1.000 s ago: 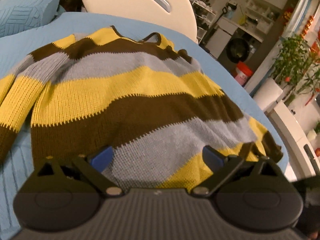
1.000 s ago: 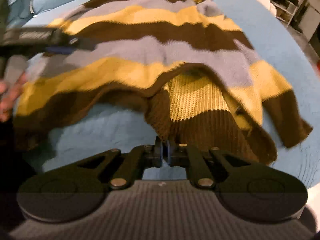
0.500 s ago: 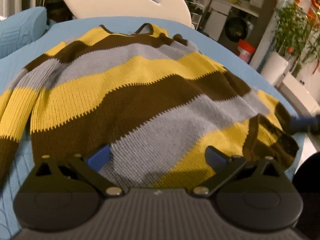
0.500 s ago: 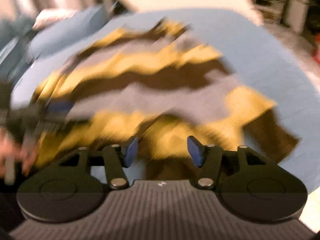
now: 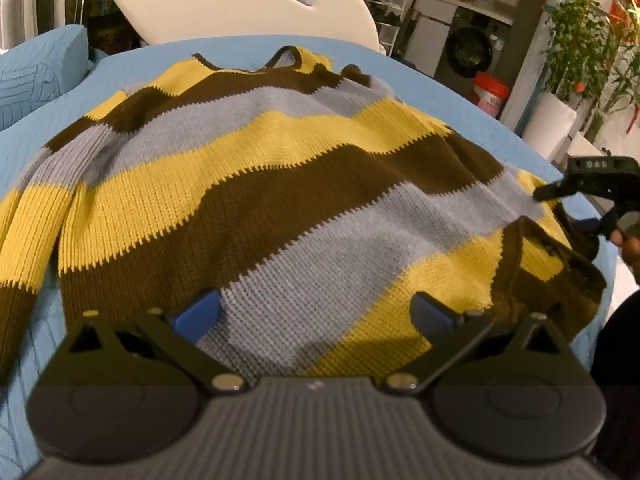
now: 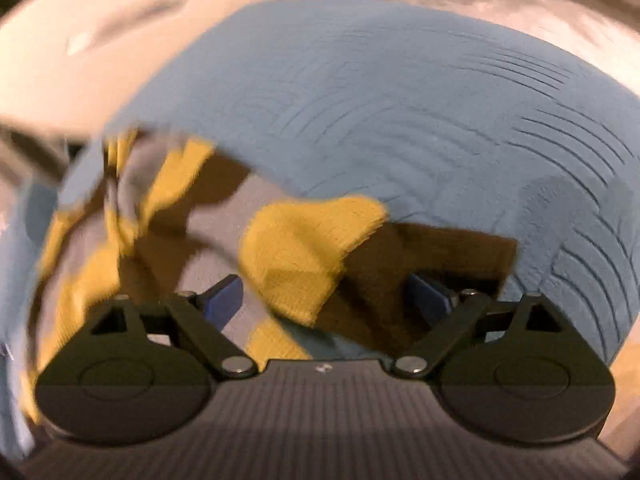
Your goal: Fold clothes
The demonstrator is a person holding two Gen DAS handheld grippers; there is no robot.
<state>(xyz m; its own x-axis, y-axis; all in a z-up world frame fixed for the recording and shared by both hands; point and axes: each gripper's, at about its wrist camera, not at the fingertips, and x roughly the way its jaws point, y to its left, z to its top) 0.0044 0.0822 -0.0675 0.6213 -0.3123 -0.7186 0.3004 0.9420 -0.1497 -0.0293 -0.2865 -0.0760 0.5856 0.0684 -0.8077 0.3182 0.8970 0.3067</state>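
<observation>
A knit sweater (image 5: 280,184) striped yellow, brown and grey lies spread on the blue bedspread (image 5: 460,92), neck at the far side. My left gripper (image 5: 315,314) hovers open over the near hem, pads wide apart, with cloth below them. My right gripper (image 5: 560,210) shows at the right edge of the left wrist view, beside the sweater's right sleeve. In the blurred right wrist view the right gripper (image 6: 327,298) has its jaws wide and closing. The crumpled yellow and brown sleeve (image 6: 304,252) lies between them, and the pads are not pressing on it.
A white headboard (image 5: 240,0) stands behind the bed and a blue pillow (image 5: 36,76) lies at the far left. Past the bed's right edge are a washing machine (image 5: 466,52), an orange-lidded bucket (image 5: 490,92) and potted plants (image 5: 580,40). A hand (image 5: 630,244) holds the right gripper.
My right gripper went from shut on the sweater's lower edge to wide open, let it go, and swung right to the sleeve while rolling. It has entered the left wrist view. The left gripper barely moved.
</observation>
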